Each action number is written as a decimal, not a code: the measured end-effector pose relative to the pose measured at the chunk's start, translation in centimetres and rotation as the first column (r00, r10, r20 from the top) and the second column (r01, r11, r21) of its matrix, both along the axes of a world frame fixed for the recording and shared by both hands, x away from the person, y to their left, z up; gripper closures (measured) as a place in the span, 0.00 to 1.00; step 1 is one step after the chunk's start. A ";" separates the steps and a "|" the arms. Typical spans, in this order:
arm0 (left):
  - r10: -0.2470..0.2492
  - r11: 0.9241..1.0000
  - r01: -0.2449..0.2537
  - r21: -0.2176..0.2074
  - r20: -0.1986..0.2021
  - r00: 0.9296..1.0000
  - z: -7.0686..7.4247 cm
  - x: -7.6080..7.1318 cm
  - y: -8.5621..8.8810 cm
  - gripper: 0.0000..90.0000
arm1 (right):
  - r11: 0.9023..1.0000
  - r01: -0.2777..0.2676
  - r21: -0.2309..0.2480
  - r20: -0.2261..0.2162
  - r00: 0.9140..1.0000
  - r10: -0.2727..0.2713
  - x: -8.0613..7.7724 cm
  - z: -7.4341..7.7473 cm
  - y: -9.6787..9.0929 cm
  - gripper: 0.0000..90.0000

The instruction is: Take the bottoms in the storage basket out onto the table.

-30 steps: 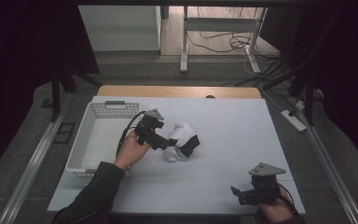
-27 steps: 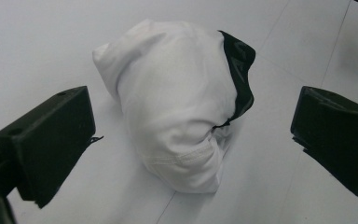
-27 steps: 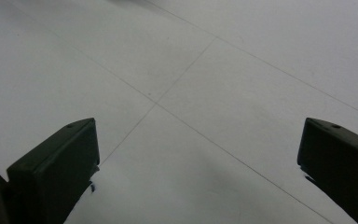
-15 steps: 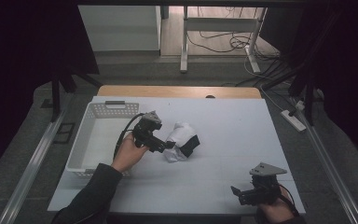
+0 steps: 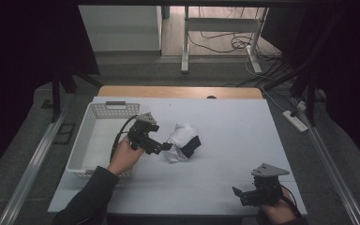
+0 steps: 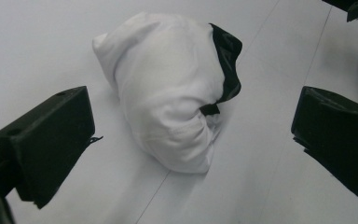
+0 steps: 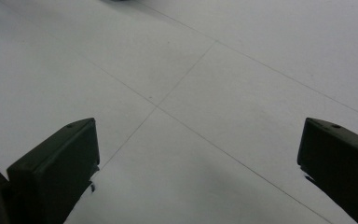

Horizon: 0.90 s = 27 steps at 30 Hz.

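I am starting from the near edge of the table [image 5: 206,197]. There my right gripper [image 5: 238,194] is resting at about 5 o'clock, and its jaws are standing wide apart with nothing between them; in the right gripper view I am seeing just the bare white cover under them. I judge that this hand is waiting and has no part in the work for now.

Going farther, toward 10 o'clock from the table centre, my left gripper [image 5: 165,146] is pointing at the bundle of white cloth [image 5: 180,138], which has a black piece at its far side. The bundle is lying near the middle of the table, just beside the jaw tips. In the left gripper view the jaws are opened wide on both sides of the bundle [image 6: 172,107], and they are not touching it, so I am holding nothing yet.

Farther left, at about 9 o'clock, the white basket [image 5: 90,136] is standing, and I cannot see anything inside it. I am judging the work as only in its beginning: the reach is nearly done, while the closing on the bundle, the lifting and probably the carrying to the basket are all remaining.

Compared with one second ago, the left gripper is sitting almost in the same place, perhaps slightly closer to the bundle; the bundle and the right gripper are not moving.
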<state>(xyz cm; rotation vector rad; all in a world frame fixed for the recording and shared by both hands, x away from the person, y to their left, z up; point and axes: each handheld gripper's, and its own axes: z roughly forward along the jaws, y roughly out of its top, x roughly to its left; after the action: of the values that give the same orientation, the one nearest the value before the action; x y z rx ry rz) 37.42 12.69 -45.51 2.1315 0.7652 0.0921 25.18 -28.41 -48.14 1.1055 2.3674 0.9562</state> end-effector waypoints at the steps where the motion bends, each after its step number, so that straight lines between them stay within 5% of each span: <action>1: 0.004 1.000 -0.004 -0.001 -0.001 1.000 0.0 -0.1 0.2 0.00 | 1.000 0.000 0.000 0.000 1.000 0.000 0.0 0.0 0.0 0.00; 27: 0.042 0.999 -0.043 -0.028 -0.016 0.999 -0.3 -1.7 2.8 0.00 | 1.000 -0.007 -0.008 0.008 1.000 0.007 -0.1 0.0 0.1 0.00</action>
<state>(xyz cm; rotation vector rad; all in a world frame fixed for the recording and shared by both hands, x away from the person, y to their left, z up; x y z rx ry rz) 35.73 15.50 -45.84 2.0921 0.8163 0.0875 25.08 -28.35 -48.10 1.0890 2.3682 0.9504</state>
